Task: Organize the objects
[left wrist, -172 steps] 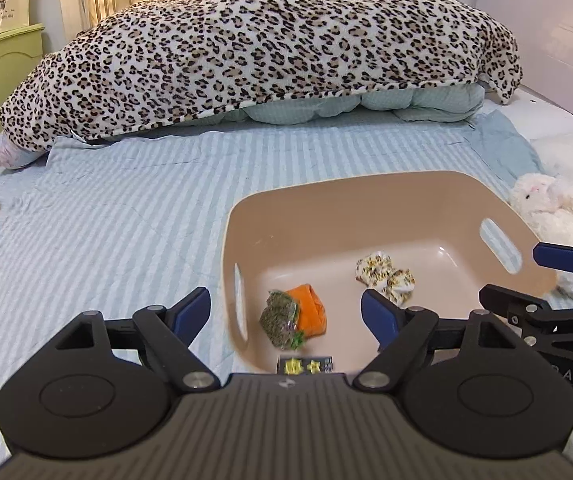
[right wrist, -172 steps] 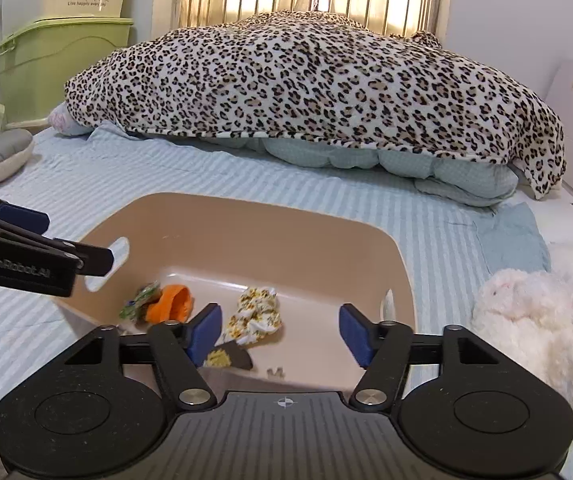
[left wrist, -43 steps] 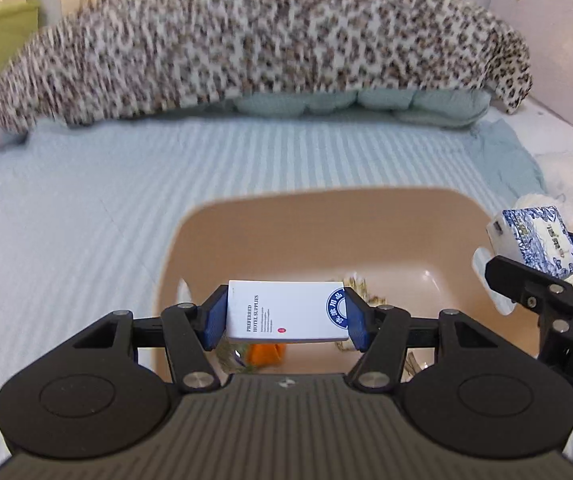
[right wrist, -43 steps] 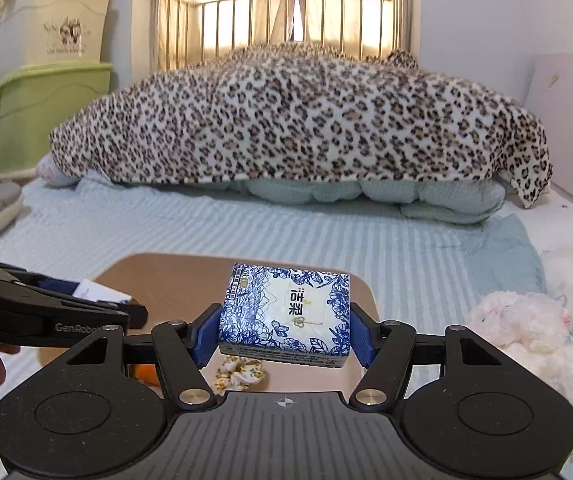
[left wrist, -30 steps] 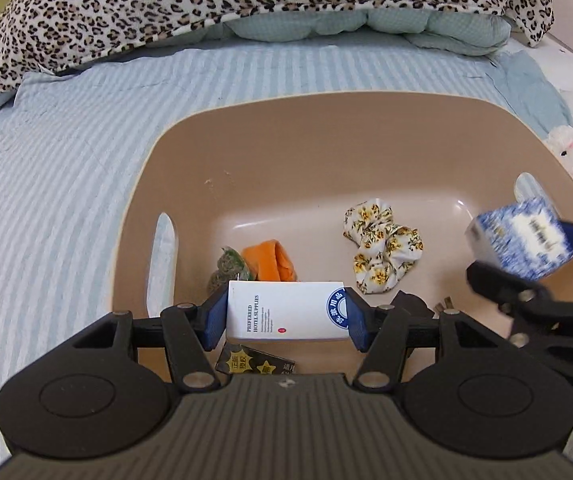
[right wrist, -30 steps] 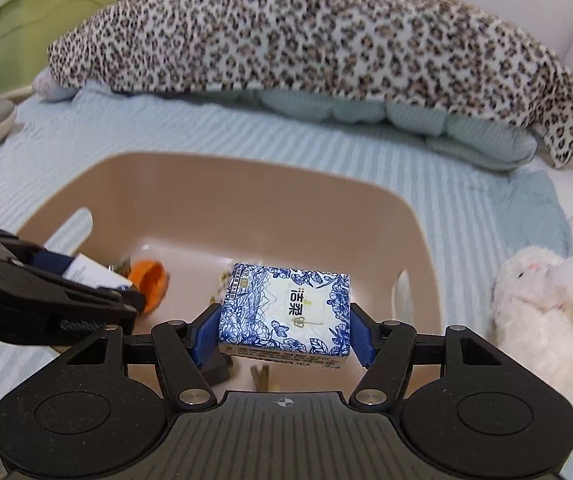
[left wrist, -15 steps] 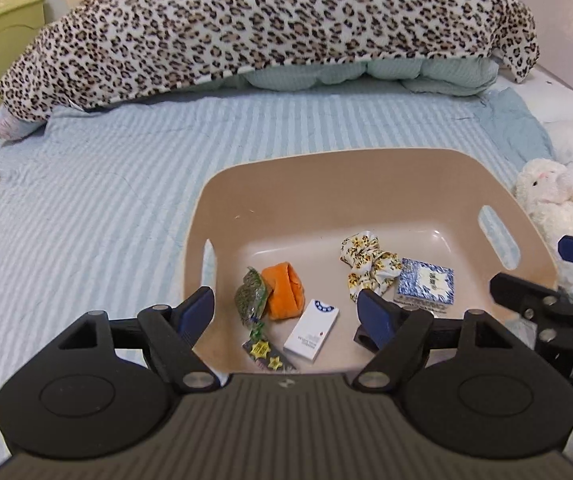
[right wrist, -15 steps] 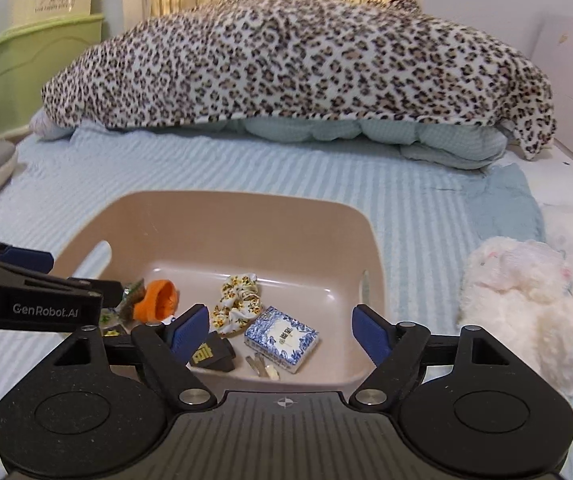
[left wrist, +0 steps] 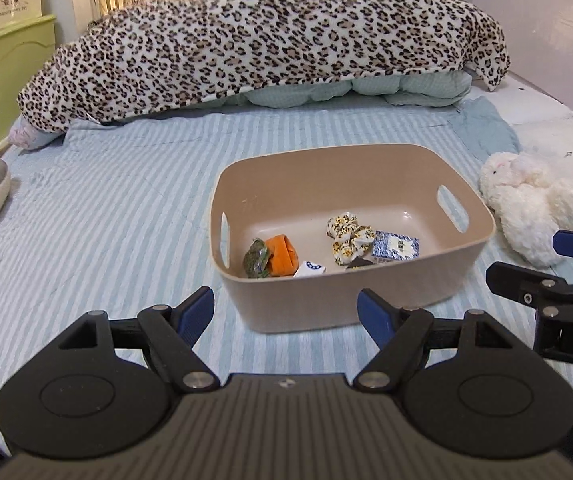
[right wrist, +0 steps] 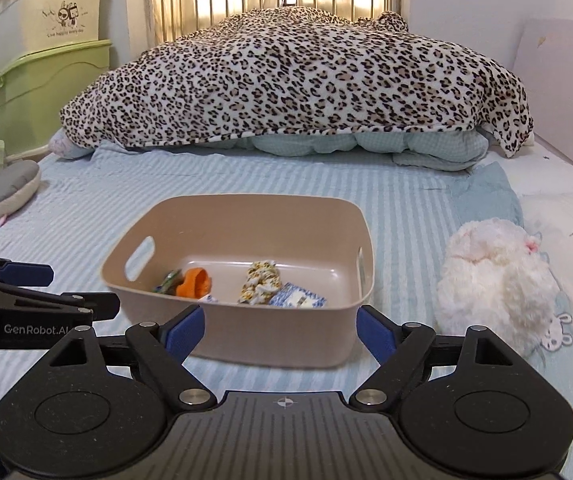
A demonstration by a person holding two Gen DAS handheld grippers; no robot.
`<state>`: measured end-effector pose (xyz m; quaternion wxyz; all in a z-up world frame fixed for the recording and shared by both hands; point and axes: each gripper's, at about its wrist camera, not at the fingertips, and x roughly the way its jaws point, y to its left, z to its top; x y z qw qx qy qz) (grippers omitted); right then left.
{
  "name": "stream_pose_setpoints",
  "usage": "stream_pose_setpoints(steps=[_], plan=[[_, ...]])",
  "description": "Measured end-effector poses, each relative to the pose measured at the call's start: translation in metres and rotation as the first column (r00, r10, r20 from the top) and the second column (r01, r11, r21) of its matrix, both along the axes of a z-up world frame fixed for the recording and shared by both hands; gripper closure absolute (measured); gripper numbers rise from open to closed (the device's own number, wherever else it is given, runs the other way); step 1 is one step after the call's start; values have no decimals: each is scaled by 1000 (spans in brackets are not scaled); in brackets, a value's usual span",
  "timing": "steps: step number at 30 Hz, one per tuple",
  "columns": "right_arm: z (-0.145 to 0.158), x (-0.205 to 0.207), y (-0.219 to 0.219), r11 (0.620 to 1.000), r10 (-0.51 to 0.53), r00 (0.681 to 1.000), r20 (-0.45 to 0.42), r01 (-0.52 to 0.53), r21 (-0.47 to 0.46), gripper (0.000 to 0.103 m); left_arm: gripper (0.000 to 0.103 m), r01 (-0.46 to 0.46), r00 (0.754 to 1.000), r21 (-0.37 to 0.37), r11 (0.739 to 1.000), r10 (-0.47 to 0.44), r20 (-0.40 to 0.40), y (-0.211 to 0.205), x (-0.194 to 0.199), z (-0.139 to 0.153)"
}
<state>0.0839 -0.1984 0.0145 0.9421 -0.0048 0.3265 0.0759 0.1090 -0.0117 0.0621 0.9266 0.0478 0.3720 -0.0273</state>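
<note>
I dropped both boxes; they now lie in the tan bin (left wrist: 418, 292) on the bed. My left tongs (left wrist: 286, 312) and right tongs (right wrist: 280, 330) are spread, empty. I think tidying's nearly done.

One beige bin (left wrist: 426, 280) sits on the striped bed. Inside it lie six small things: one green pouch (left wrist: 257, 263) at the left, one orange roll (left wrist: 282, 256) touching it, one white box (left wrist: 309, 269) near the front wall, one floral scrunchie (left wrist: 346, 236) in the middle, one blue-patterned packet (left wrist: 396, 246) to its right, and one dark item (left wrist: 357, 264), mostly hidden. One white plush (left wrist: 526, 210) lies right of the bin, one grey plush (right wrist: 6, 190) far left. One leopard blanket (right wrist: 298, 80) covers the far end. Two storage boxes, one cream (right wrist: 38, 16) and one green (right wrist: 46, 88), are stacked at far left.
</note>
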Motion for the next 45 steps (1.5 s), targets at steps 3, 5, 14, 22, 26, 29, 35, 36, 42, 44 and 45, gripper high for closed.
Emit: stream_pose_setpoints(steps=[3, 5, 14, 22, 26, 29, 35, 36, 42, 44, 45], plan=[[1, -14, 2, 1000, 3, 1000, 0, -3, -3, 17, 24, -1, 1000, -1, 1000, 1, 6, 1, -18, 1], [1, -22, 5, 1000, 9, 1000, -3, -9, -8, 17, 24, -1, 1000, -10, 1000, 1, 12, 2, -30, 4], [3, -67, 0, 999, 12, 1000, 3, -12, 38, 13, 24, -14, 999, -57, 998, 16, 38, 3, -79, 10], [3, -105, -4, 997, 27, 999, -19, -26, 67, 9, 24, -26, 999, -52, 998, 28, 30, 8, -113, 8], [5, -119, -8, 998, 16, 1000, -15, -15, 65, 8, 24, -26, 999, -42, 999, 28, 43, 8, -132, 10], [8, -128, -10, 998, 8, 1000, -12, -7, 58, 8, 24, -18, 999, -52, 998, 21, 47, 10, -142, 14], [13, -143, -11, 999, 7, 1000, -7, -6, 44, 7, 22, -18, 998, -37, 999, 20, 56, 6, -158, 17], [14, -145, -11, 999, 7, 1000, -6, -7, 41, 7, 22, -19, 998, -36, 999, 21, 59, 5, -159, 18], [18, -153, -12, 999, 9, 1000, -5, -9, 36, 7, 22, -12, 998, -45, 999, 15, 59, 5, -169, 20], [20, -155, -12, 999, 9, 1000, -2, -9, 37, 6, 21, -6, 999, -43, 999, 9, 53, 4, -171, 20], [20, -156, -12, 999, 10, 1000, -1, -10, 37, 6, 21, -5, 999, -42, 999, 7, 50, 3, -171, 20]])
